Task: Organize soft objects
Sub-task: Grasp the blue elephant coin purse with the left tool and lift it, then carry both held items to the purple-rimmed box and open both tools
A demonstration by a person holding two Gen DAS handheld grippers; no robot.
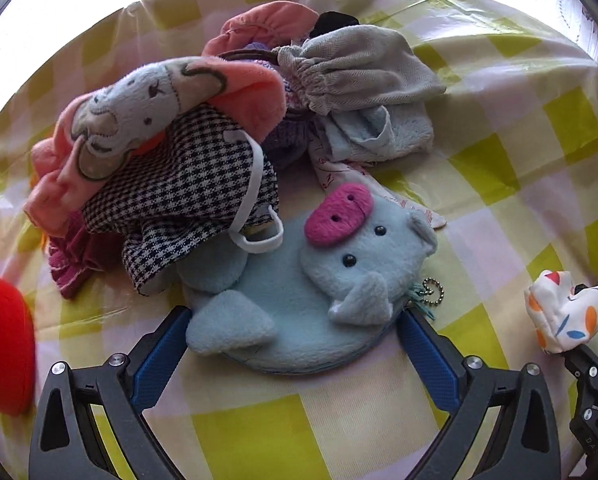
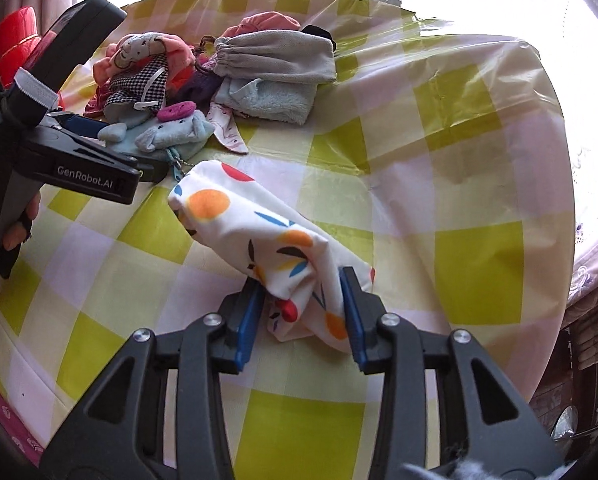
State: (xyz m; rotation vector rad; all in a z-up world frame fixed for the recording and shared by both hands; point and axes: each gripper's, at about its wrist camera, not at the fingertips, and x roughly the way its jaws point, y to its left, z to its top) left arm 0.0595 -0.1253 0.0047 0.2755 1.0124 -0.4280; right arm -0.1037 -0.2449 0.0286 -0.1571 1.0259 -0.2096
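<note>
Left gripper [image 1: 295,320]: spread around blue pig pouch [image 1: 319,292] | Right gripper [image 2: 303,312]: pinching patterned pouch [image 2: 259,236] | checked tablecloth [image 2: 459,184]

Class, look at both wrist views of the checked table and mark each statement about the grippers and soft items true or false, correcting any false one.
1. The right gripper is shut on the white patterned pouch. True.
2. The left gripper has its fingers apart on either side of the blue pig plush. True.
3. The pig plush's snout is green. False: it is pink.
4. The grey drawstring bag is held by the left gripper. False: it lies on the pile behind.
5. The houndstooth cloth is black and white. True.
</note>
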